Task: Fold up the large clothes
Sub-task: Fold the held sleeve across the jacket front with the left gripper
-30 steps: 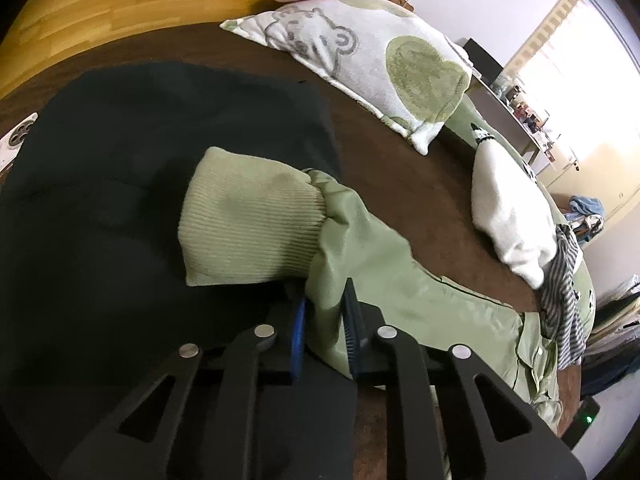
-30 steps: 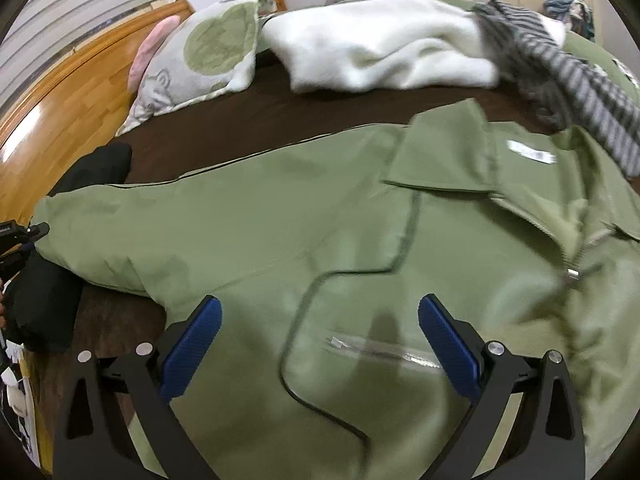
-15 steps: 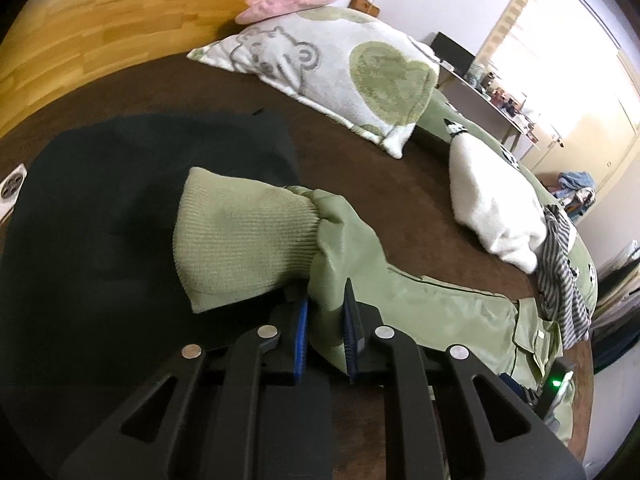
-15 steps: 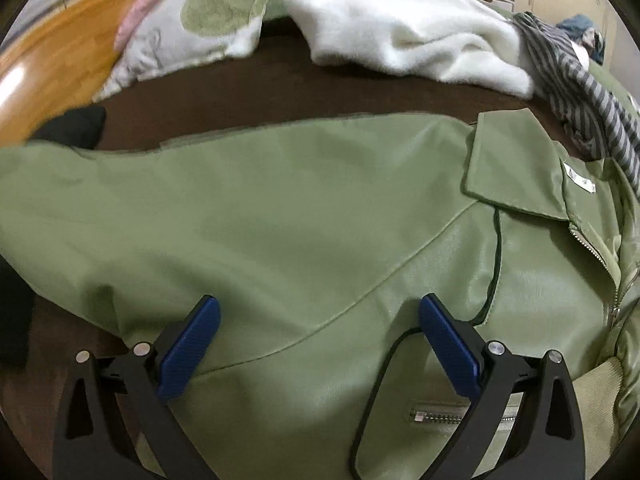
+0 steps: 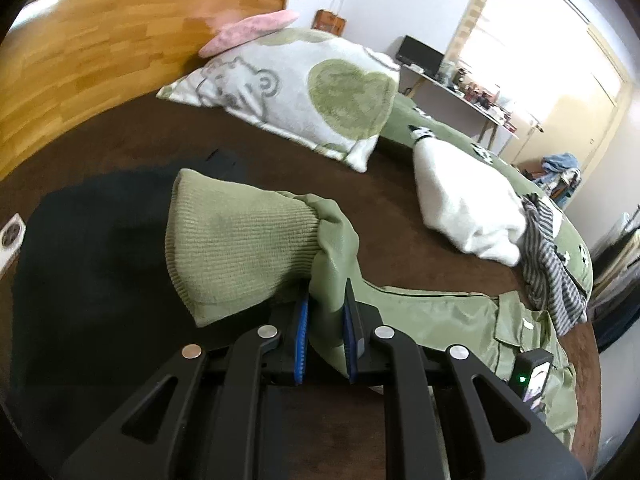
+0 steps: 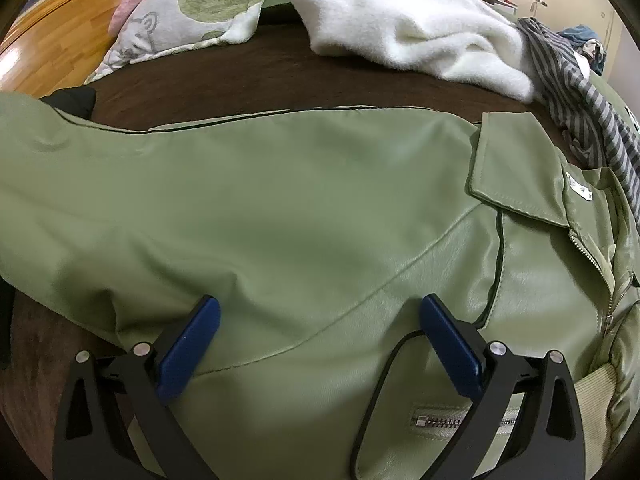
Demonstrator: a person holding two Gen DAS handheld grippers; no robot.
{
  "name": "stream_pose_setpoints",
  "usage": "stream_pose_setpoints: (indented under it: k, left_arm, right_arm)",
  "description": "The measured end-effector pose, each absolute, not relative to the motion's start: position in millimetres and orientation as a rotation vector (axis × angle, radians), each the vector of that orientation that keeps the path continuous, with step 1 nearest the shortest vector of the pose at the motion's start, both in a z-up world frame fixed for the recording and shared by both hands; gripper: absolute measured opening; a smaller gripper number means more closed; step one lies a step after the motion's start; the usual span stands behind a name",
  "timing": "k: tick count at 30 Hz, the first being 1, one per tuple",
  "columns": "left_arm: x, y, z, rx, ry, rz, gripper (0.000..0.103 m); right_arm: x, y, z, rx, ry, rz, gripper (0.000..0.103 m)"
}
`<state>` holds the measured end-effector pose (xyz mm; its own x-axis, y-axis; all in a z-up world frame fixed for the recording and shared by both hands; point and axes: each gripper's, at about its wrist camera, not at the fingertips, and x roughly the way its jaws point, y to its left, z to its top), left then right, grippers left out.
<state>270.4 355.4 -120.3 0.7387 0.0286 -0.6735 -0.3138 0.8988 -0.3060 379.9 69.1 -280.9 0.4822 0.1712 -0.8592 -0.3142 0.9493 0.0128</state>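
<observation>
Here left claw (image 5: pixel 325 320) pinches smooth green jacket sleeve (image 5: pixel 336 240), ribbed cuff (image 5: pixel 236 240).

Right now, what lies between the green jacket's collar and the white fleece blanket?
In the right wrist view, a grey striped garment drapes between the collar and the white fleece blanket, with bare brown bedspread farther left.

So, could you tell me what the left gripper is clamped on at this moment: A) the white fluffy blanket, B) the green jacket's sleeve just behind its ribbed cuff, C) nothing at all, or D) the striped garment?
B: in the left wrist view the left gripper has its blue pads pinched on the green jacket's sleeve right behind the ribbed cuff, while the white blanket and striped garment lie far off.
</observation>
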Motion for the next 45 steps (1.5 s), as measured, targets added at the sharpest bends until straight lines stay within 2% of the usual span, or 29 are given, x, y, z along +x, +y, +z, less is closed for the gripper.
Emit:
stream_pose_setpoints:
  k: [5,11,15,20,25,30,36,39,41,42,43,45]
  left_arm:
    - [274,326,-87,-0.325,0.701,0.155,0.017]
    - [274,269,-42,-0.207,0.657,0.069,0.017]
    - [277,207,-18,-0.102,0.624,-0.033,0.017]
    - [281,117,-11,0.021,0.604,-0.176,0.017]
    - [289,19,-38,0.082,0.651,-0.31,0.017]
    - [298,-68,-105,0.154,0.756,-0.393,0.018]
    - [311,-129,-207,0.164,0.964,-0.416,0.02]
    - [307,-142,-229,0.198,1.001,-0.419,0.021]
    - [302,-147,-233,0.217,0.992,-0.413,0.024]
    - [302,-146,-233,0.201,0.995,-0.424,0.031]
    - [302,-147,-232,0.18,1.001,-0.444,0.051]
    - [304,-148,-228,0.139,1.008,-0.493,0.075]
  right_arm:
    - [379,62,-269,-0.103,0.995,0.291,0.097]
    - [365,27,-222,-0.044,0.922,0.283,0.097]
    - [347,-21,-187,-0.044,0.859,0.245,0.097]
    - [330,-100,-156,-0.074,0.824,0.146,0.097]
    - [312,-191,-136,-0.056,0.807,0.021,0.097]
    - [280,-264,-140,0.018,0.822,-0.083,0.097]
    - [240,-320,-167,0.074,0.885,-0.145,0.097]
    - [234,-329,-178,0.05,0.909,-0.161,0.097]
    - [233,-334,-184,0.065,0.917,-0.164,0.097]
    - [233,-335,-187,0.068,0.917,-0.162,0.097]
    - [233,-335,-189,0.068,0.917,-0.16,0.097]
    - [235,-333,-193,0.062,0.922,-0.155,0.097]
